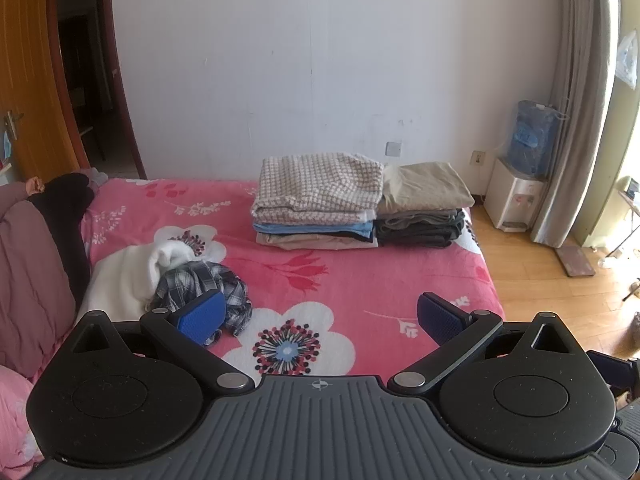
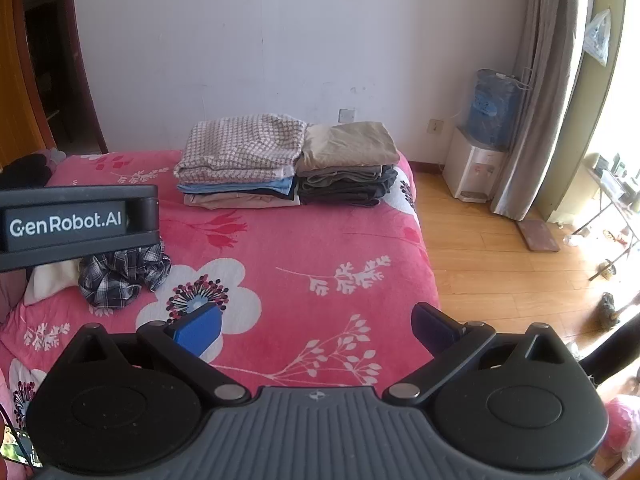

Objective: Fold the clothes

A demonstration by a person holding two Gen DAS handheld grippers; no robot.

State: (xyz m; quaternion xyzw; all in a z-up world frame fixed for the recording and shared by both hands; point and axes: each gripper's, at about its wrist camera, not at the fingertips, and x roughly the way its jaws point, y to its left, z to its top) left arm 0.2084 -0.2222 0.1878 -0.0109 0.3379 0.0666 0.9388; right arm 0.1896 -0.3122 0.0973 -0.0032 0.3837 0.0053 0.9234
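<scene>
Two stacks, folded: a pile topped by a beige houndstooth-checked garment (image 1: 320, 186) and, touching it on the right, a pile of khaki and dark grey folded trousers (image 1: 424, 210) stood at the far end of the pink floral-print bedspread (image 1: 360, 280).
Contents, left stack: beneath the checked piece lay blue, dark and tan folded layers; the exact count could not be told.
Items unfolded: a crumpled black-and-white plaid shirt (image 1: 204, 286) lay on the near left of the bed, touching a rumpled white fleece garment (image 1: 128, 276) behind it.
Progress, judged: most of the work appeared done; the plaid shirt and the white piece seemingly remained to be folded and stacked.
Left gripper (image 1: 320, 316): jaws spread wide, holding nothing; it hovered above the bedspread, its left blue pad showing in front of the plaid shirt, though contact could not be confirmed.
Right gripper (image 2: 316, 326): jaws likewise wide apart and empty, poised over the bare floral print, well apart from both stacks.
Next item, judged: the plaid shirt lay nearest the left gripper and was the likely pick.
Surroundings: a white water dispenser with a blue bottle (image 1: 520, 172) stood on the wooden floor beside a grey curtain (image 1: 576, 100).
</scene>
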